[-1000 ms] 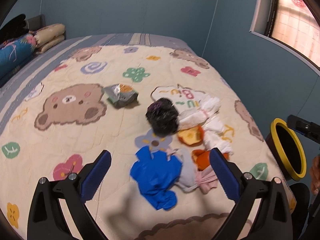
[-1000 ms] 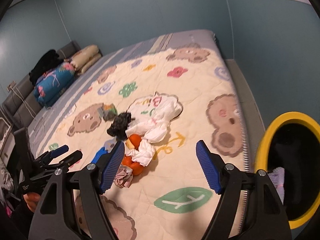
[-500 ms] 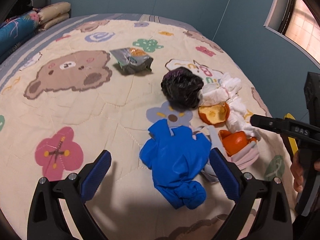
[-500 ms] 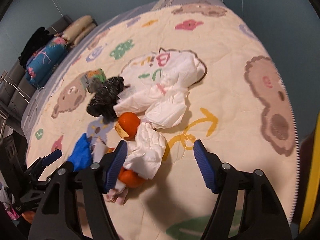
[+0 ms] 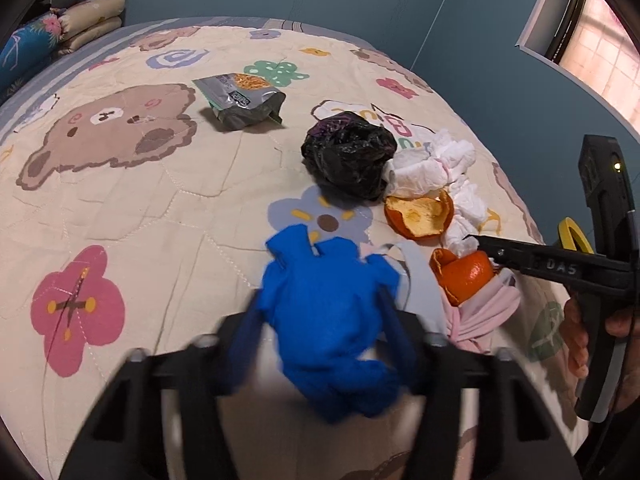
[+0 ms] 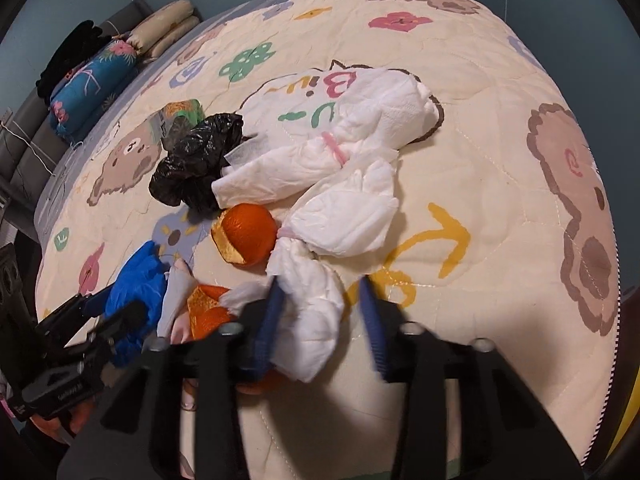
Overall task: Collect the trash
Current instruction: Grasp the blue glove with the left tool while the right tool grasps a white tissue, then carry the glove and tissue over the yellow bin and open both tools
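Trash lies in a heap on the patterned quilt (image 5: 120,208). My left gripper (image 5: 322,316) has its jaws closing around a crumpled blue glove (image 5: 324,320), blurred by motion. My right gripper (image 6: 320,304) has its jaws closing around a wad of white tissue (image 6: 316,300), also blurred. Around them lie a black plastic bag (image 5: 350,158), orange peels (image 5: 420,218) (image 5: 464,276), more white tissue (image 6: 360,152), a pink and grey cloth scrap (image 5: 480,312) and a silver snack packet (image 5: 240,100). The right gripper shows in the left wrist view (image 5: 480,242).
A yellow-rimmed bin (image 5: 574,236) stands beyond the bed's right edge. Pillows and a blue floral bolster (image 6: 92,84) lie at the head of the bed. A blue wall and a window (image 5: 592,48) are to the right.
Both grippers have moved down onto the heap and their jaws have narrowed, the left around the blue glove, the right around the white tissue.
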`<state>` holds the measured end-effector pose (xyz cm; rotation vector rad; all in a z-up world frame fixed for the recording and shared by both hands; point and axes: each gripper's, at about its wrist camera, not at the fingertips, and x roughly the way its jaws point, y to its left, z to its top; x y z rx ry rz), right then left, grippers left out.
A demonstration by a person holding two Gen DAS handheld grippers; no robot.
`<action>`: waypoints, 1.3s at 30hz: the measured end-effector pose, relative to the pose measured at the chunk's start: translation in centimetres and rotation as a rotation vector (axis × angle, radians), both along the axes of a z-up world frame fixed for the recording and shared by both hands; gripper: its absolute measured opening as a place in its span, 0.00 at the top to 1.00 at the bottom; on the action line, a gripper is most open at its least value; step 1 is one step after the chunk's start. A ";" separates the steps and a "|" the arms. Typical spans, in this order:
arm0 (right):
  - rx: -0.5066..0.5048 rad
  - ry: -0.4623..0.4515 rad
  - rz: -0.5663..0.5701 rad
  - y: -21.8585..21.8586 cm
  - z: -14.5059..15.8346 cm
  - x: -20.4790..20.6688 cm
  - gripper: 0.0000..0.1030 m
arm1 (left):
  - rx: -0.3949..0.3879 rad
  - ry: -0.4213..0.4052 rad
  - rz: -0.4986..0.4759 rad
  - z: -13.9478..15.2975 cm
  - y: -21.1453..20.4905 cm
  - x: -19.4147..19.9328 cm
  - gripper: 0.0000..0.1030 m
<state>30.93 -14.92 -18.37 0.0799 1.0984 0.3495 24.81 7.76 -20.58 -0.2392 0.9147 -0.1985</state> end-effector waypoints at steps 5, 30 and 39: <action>0.007 0.000 0.028 0.3 0.2 -0.3 0.87 | -0.023 -0.002 -0.001 0.1 0.2 -0.4 0.77; 0.275 -0.107 -0.012 -5.2 7.3 -4.1 0.89 | -0.065 -0.094 0.072 5.3 2.7 -5.8 0.83; 0.270 -0.059 -0.013 -6.4 7.4 -5.9 0.89 | 0.010 -0.101 0.085 6.9 2.6 -7.0 0.83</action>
